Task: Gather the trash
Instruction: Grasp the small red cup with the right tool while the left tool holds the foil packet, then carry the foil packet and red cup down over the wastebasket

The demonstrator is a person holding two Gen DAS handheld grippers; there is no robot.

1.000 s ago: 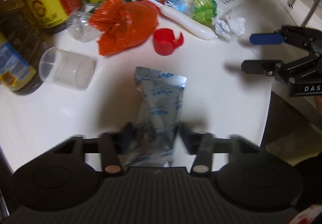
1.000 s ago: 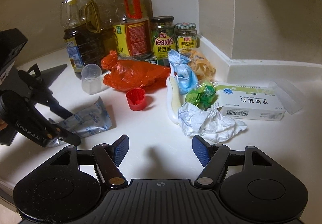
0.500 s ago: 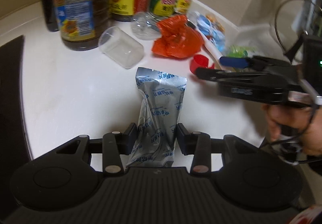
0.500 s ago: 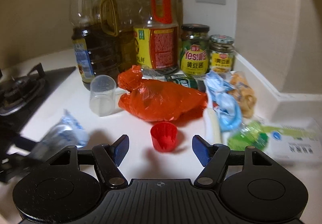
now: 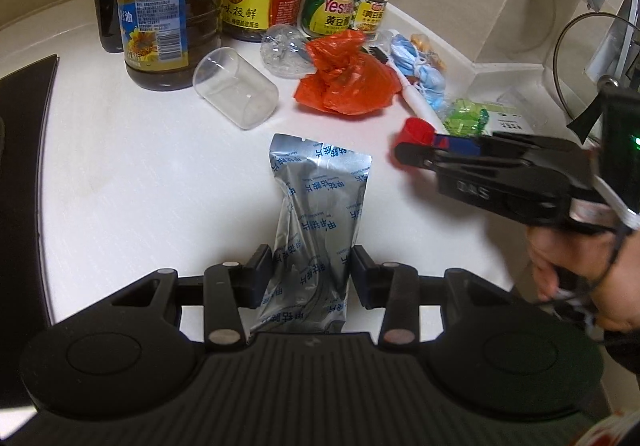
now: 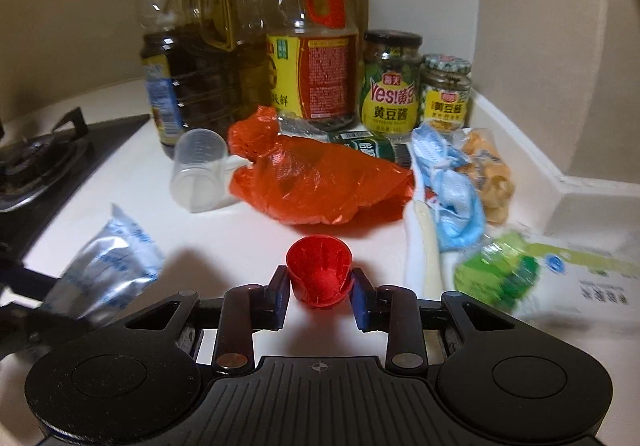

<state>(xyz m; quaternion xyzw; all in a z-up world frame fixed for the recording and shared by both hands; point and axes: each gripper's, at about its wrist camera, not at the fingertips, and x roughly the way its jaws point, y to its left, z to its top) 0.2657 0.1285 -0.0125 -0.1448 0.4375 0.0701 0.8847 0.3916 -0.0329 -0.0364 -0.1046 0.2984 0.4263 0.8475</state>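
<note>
My left gripper (image 5: 312, 270) is shut on a silver foil pouch (image 5: 316, 213) with blue print and holds it above the white counter (image 5: 140, 173); the pouch also shows in the right wrist view (image 6: 108, 266). My right gripper (image 6: 319, 288) is shut on a small red plastic cap (image 6: 320, 270), its fingers pressed to both sides. In the left wrist view the right gripper (image 5: 416, 149) reaches in from the right with the red cap (image 5: 414, 129) at its tips.
An orange plastic bag (image 6: 316, 185), a clear cup lying on its side (image 6: 196, 173), blue face masks (image 6: 452, 185), a green wrapper (image 6: 496, 278) and a white box (image 6: 592, 278) lie on the counter. Oil bottles (image 6: 192, 65) and jars (image 6: 390, 85) stand behind. A gas hob (image 6: 36, 157) is at left.
My right gripper moved forward to the red cap and closed on it. My left gripper, holding the pouch, lifted and swung so the bottles came into view.
</note>
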